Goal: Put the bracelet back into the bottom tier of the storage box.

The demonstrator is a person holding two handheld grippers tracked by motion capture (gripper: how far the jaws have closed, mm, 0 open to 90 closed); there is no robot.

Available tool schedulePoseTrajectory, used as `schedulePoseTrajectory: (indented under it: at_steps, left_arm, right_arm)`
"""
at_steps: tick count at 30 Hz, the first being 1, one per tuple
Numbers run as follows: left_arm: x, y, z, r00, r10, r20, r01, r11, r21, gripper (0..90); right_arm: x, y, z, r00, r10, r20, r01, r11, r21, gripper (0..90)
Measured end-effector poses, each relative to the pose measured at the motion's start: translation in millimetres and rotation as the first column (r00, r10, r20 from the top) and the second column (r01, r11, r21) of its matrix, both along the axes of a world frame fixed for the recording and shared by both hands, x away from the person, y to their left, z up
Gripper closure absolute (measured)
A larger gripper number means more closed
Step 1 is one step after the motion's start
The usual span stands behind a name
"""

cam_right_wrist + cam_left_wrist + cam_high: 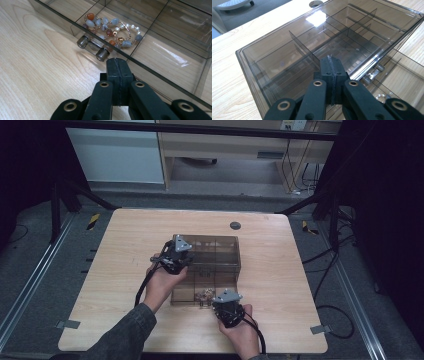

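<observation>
Pressing their black jaws flat together with nothing between them, the left tongs (332, 62) sit at the lower middle of the left gripper view, tips over the near edge of the smoky clear plastic lid (294, 47) of a compartment box. In the high view the left tongs (176, 254) lie at the box's left side, mid-frame. The right tongs (117, 65) are likewise clenched on nothing, low in the right gripper view, just beside the box's near wall and its two small round latch knobs (93, 47). In the high view the right tongs (227, 306) sit below the box. A bracelet of grey, orange and pearl beads (112, 31) lies in a front compartment, at the upper middle. The box (206, 270) rests mid-frame on the light wooden bench (120, 250).
</observation>
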State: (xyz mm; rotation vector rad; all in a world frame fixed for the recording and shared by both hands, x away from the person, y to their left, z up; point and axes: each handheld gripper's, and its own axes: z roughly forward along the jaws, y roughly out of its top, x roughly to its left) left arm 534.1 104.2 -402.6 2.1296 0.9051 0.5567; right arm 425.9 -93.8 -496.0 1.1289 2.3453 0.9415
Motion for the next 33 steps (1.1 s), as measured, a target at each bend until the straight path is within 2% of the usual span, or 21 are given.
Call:
schedulePoseTrajectory:
  at_steps: [24,25,33]
  left_arm:
    - [0.0,0.6,0.1,1.0,0.001,-0.005,-0.001,1.0,-0.006,90.0]
    - [-0.1,0.5,0.2,1.0,0.0,-0.005,0.0,1.0,-0.006,90.0]
    - [-0.8,0.3,0.4,1.0,0.001,-0.005,-0.001,1.0,-0.007,90.0]
  right_arm:
    - [14.4,1.9,-1.0,0.9998,-0.018,-0.001,0.018,1.0,0.01,90.0]
    - [14.4,2.6,-0.4,0.9996,-0.025,-0.014,0.025,1.0,0.018,90.0]
    - [19.4,5.5,-0.3,0.9994,-0.031,-0.015,0.031,0.999,0.017,90.0]
